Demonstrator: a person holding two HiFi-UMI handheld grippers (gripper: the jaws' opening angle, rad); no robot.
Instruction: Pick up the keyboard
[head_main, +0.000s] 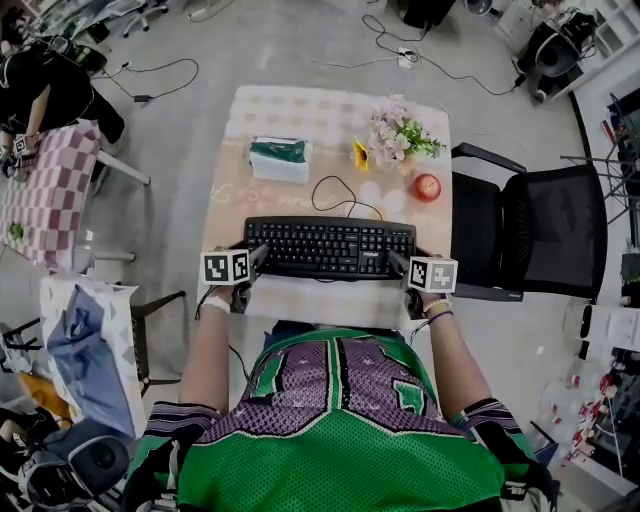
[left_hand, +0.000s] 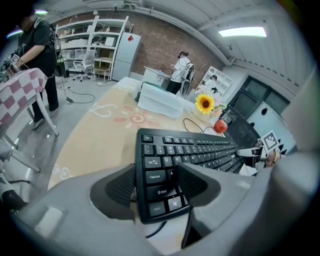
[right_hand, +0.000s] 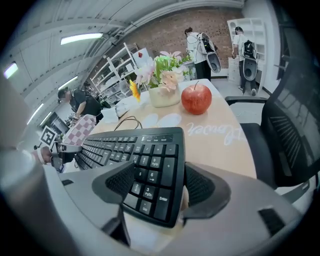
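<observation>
A black keyboard (head_main: 330, 247) lies across the near half of the table, its cable looping toward the back. My left gripper (head_main: 257, 258) is shut on the keyboard's left end (left_hand: 159, 175), with one pad over the Caps Lock and Shift keys and the other against the outer edge. My right gripper (head_main: 394, 261) is shut on the number-pad end (right_hand: 155, 170) in the same way, one pad on the keys and one at the right edge. The near corners of the keyboard look slightly raised in both gripper views.
Behind the keyboard on the patterned table (head_main: 240, 190) are a tissue box (head_main: 279, 159), a sunflower (head_main: 360, 153), a pot of flowers (head_main: 398, 134) and a red apple (head_main: 427, 187). A black chair (head_main: 545, 232) stands right of the table. People stand farther off.
</observation>
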